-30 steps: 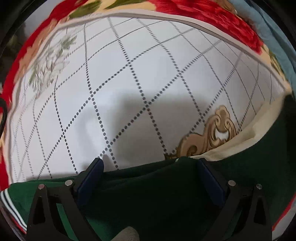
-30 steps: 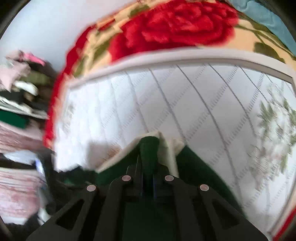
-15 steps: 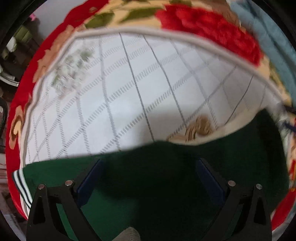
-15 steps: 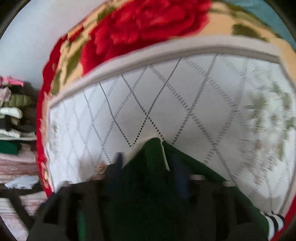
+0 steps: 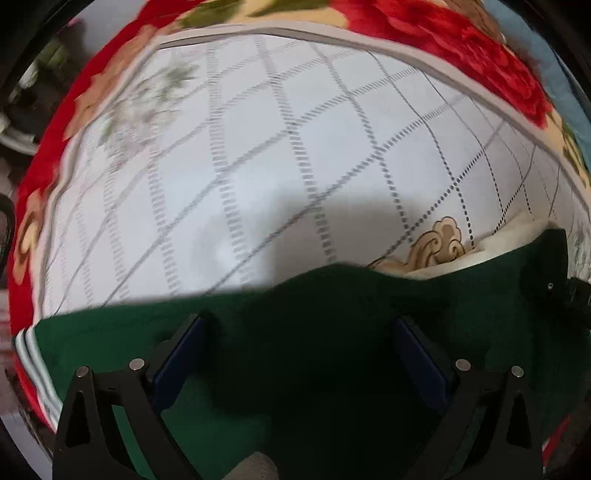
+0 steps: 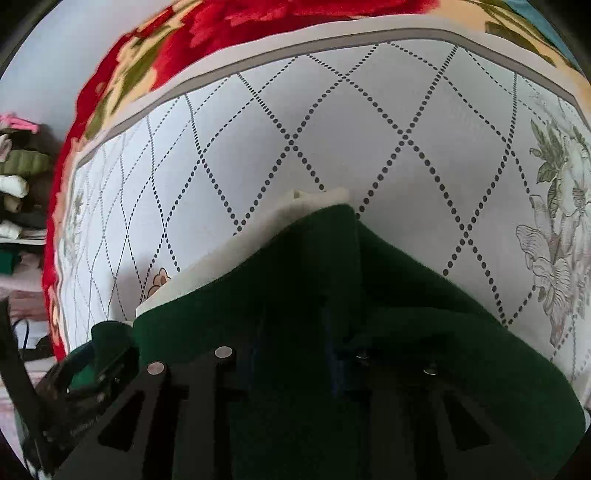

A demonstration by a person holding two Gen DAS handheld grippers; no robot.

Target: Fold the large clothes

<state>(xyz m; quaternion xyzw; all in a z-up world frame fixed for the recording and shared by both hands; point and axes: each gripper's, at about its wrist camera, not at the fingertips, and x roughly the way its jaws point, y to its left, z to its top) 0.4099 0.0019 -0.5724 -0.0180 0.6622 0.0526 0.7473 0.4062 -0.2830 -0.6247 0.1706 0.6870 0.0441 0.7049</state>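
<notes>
Left wrist view: the left gripper [image 5: 299, 354] has its two blue-padded fingers [image 5: 177, 358] spread wide apart, gripping nothing. A dark green garment [image 5: 314, 332] with a cream lining [image 5: 491, 251] lies across the near part of the scene, under and between the fingers. Whether the pads touch the cloth cannot be told. The garment's striped cuff [image 5: 27, 354] shows at the near left edge. Beyond the garment lies a white quilted sheet [image 5: 277, 155] with dotted diamond lines, on a red floral blanket [image 5: 443, 40]. At the right edge, part of the other gripper's black frame sits against the green fabric.

Right wrist view: the right gripper [image 6: 295, 332] has its fingers drawn close together, pinching a raised fold of the green garment [image 6: 332, 266]. The fold rises between the fingers and peaks just beyond them, with the cream lining [image 6: 266, 229] exposed on its left slope. Cloth drapes over the right finger. The garment spreads to the near right over the white quilted sheet [image 6: 332, 129], which has a grey flower print [image 6: 554, 221] at the right. The red floral blanket [image 6: 258, 22] lies at the far side. A stack of folded clothes [image 6: 18, 192] is at the far left.
</notes>
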